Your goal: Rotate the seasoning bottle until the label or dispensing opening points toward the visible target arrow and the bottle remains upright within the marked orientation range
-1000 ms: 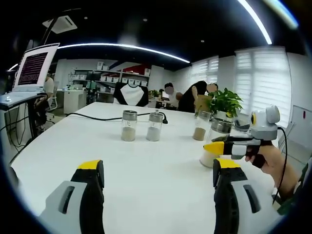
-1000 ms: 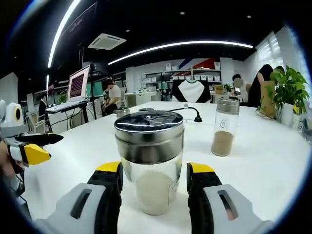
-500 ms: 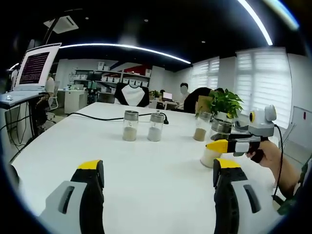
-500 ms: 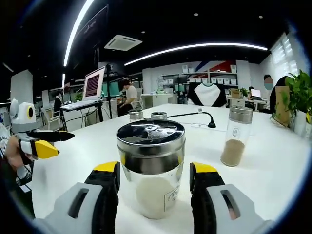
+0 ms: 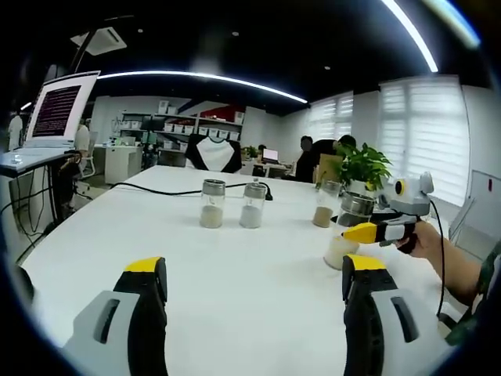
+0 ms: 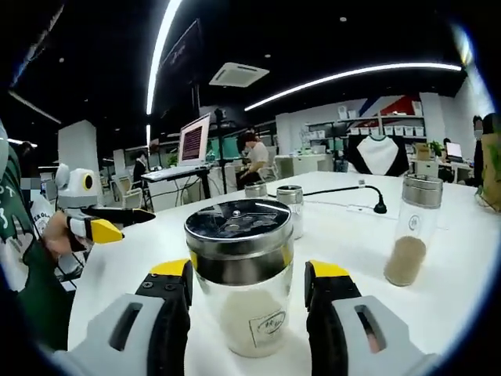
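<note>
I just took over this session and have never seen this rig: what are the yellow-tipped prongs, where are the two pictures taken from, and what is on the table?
A person holds a two-jaw tool in each hand; each carries a camera looking along its jaws. In the left gripper view, the left tool is open over the white table. In the right gripper view, the right tool has its jaws around a wide seasoning jar, upright, with a steel lid. Three slimmer shaker bottles also stand on the table beside a black cable.
</note>
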The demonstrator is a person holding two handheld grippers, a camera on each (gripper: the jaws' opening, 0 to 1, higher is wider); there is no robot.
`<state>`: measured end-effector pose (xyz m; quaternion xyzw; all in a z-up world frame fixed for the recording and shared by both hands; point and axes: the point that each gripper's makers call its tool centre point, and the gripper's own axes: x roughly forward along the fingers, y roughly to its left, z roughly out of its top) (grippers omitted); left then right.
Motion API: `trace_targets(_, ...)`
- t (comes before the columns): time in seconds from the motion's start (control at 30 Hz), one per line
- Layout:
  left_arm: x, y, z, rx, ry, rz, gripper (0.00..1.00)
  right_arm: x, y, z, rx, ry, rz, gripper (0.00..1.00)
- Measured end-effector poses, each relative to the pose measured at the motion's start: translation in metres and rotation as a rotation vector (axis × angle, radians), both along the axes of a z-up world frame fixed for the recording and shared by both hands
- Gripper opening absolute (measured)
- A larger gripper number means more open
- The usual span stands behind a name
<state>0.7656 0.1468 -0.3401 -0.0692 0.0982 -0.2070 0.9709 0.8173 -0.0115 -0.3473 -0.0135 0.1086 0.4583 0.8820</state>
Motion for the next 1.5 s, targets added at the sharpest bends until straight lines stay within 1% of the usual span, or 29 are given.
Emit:
trace_targets(0.07,0.000,0.000,0.000,0.000,-0.001,-0.001,0.98,-0.001,0.001,0.001,0.024,0.015,0.022,0.58)
trace_targets(0.17,0.000,-0.001,0.001,-0.002,-0.003,-0.002,0.98,-0.002,0.003,0.001,0.042,0.020,0.051,0.58)
trace_targets(0.23,0.000,-0.001,0.001,-0.002,-0.002,-0.002,0.98,-0.003,0.004,0.002,0.043,0.011,0.067,0.58)
trace_targets(0.37,0.000,-0.001,0.000,0.000,0.002,-0.002,0.98,-0.004,0.004,0.007,0.043,-0.027,0.091,0.57)
trace_targets(0.43,0.000,-0.001,0.000,-0.001,0.003,-0.002,0.98,-0.004,0.004,0.006,0.047,-0.026,0.099,0.55)
trace_targets(0.53,0.000,-0.001,0.000,0.000,0.003,-0.002,0.98,-0.003,0.004,0.002,0.034,-0.017,0.114,0.54)
trace_targets(0.73,0.001,-0.001,0.000,-0.001,0.004,-0.001,0.98,-0.003,0.006,-0.001,0.035,-0.005,0.133,0.53)
trace_targets(0.93,0.001,-0.001,-0.001,-0.002,0.007,0.001,0.98,-0.003,0.006,-0.004,0.025,0.010,0.148,0.49)
trace_targets(1.0,0.001,-0.001,-0.001,-0.004,0.007,0.001,0.98,-0.005,0.007,-0.005,0.015,0.018,0.159,0.47)
trace_targets(1.17,0.001,0.000,-0.001,-0.006,0.007,0.004,0.98,-0.006,0.008,-0.006,-0.029,0.009,0.164,0.45)
trace_targets(1.33,0.001,0.000,-0.001,-0.008,0.007,0.002,0.98,-0.005,0.007,-0.007,-0.053,0.011,0.165,0.44)
trace_targets(1.5,0.001,0.000,-0.001,-0.010,0.005,0.003,0.98,-0.005,0.007,-0.008,-0.060,0.008,0.166,0.44)
